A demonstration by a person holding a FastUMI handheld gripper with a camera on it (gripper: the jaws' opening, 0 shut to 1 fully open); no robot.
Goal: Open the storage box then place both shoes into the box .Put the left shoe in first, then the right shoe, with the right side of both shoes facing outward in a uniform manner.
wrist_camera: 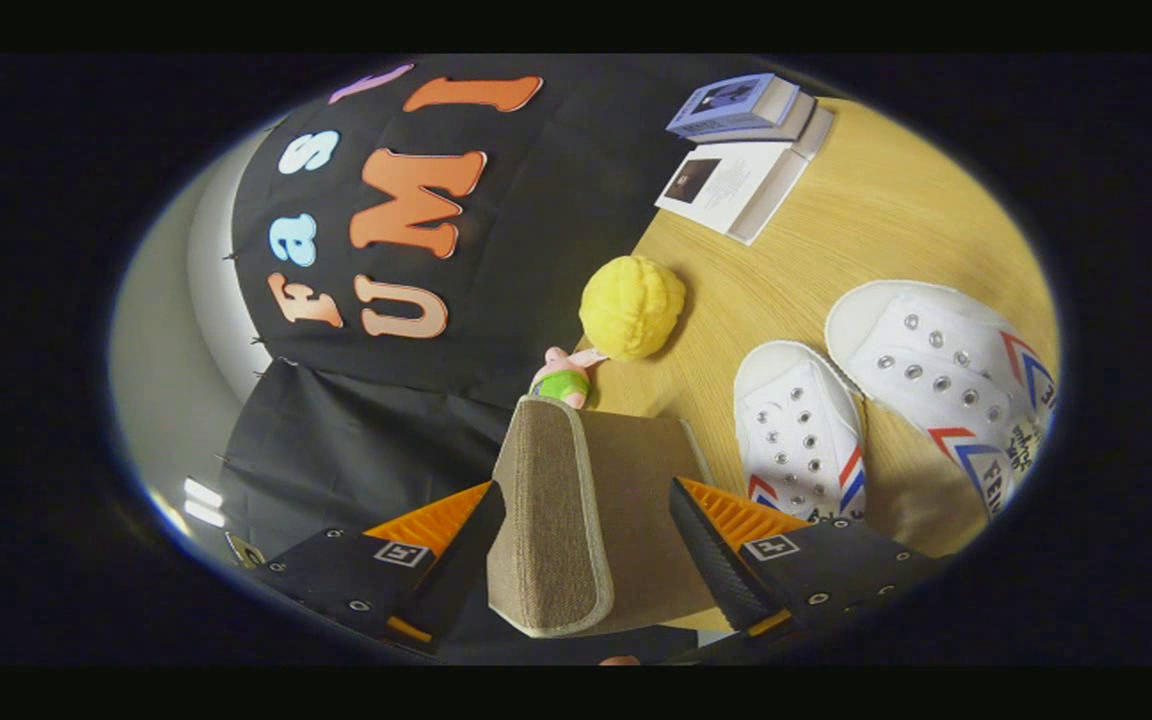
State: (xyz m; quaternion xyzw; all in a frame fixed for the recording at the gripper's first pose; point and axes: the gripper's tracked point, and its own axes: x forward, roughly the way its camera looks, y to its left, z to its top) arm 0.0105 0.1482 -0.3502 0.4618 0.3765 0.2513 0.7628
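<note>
Gripper view: my gripper (586, 540) has its fingers closed partway around the box lid (561, 520), one either side; I can't tell if both press it. Two white shoes (801, 430) (946, 375) lie on the table (866, 210) beyond.

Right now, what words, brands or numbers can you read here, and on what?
Nearer shoe, side: dark print, too blurred to read.
Farther shoe, side: dark print, cut off and blurred.
Books: cover print too small.
Gripper, fingers either side of the box flap, grip unclear: square marks, no words.
</note>
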